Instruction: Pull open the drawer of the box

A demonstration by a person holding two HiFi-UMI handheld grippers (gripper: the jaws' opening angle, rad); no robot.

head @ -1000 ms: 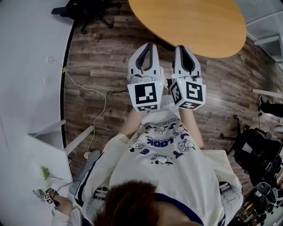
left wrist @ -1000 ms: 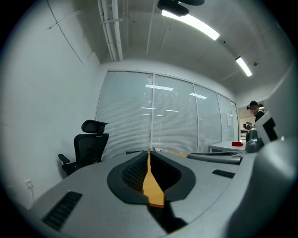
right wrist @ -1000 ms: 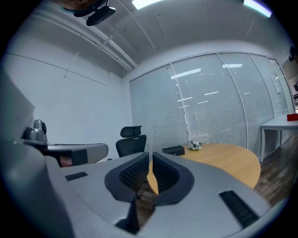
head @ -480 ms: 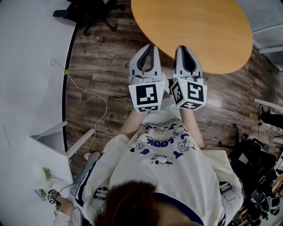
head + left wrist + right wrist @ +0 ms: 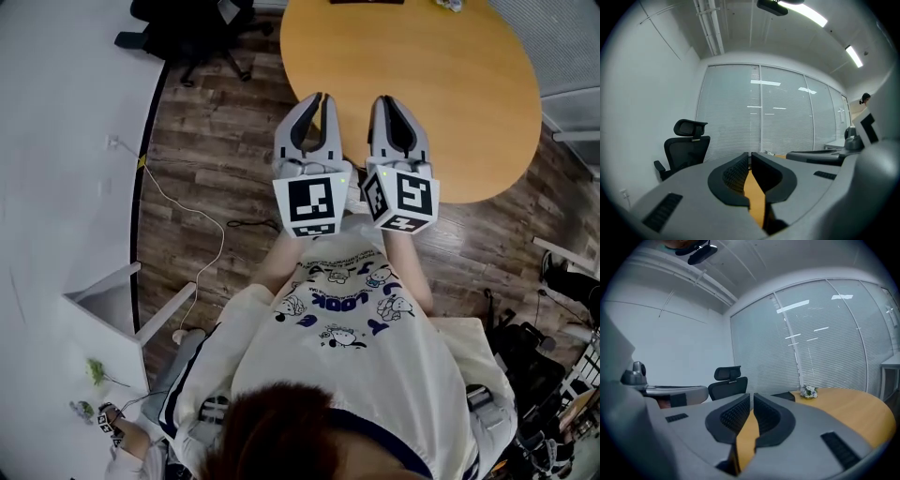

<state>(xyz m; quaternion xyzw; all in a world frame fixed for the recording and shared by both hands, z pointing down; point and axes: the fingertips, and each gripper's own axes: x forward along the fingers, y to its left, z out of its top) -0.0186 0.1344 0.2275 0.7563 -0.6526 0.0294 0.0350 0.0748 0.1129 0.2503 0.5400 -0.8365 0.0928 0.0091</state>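
1. Two grey plastic tools are out in front of the person. The left hand-held gripper (image 5: 316,97) and the right hand-held gripper (image 5: 390,99) sit side by side, each with a black-and-white marker cube at the back.
2. Left hand-held gripper: its ribbed black pads are pressed together at the tips, with nothing pinched between them (image 5: 750,155).
3. Right hand-held gripper: same deal, tips together and nothing between them (image 5: 752,395).
4. Both tips hang over the near edge of the round orange-brown wooden tabletop (image 5: 450,84), not touching it as far as I can tell.
5. The box is the tricky bit. The only candidate is a low dark boxy shape (image 5: 785,396) way over on the far side of the tabletop, just beside a small bunch of white flowers (image 5: 808,391). It's well apart from both grippers and too small to make out any drawer front or handle.
6. Past the tabletop, a black high-back office chair (image 5: 727,382) stands near a wall of frosted glass with blinds (image 5: 811,348).
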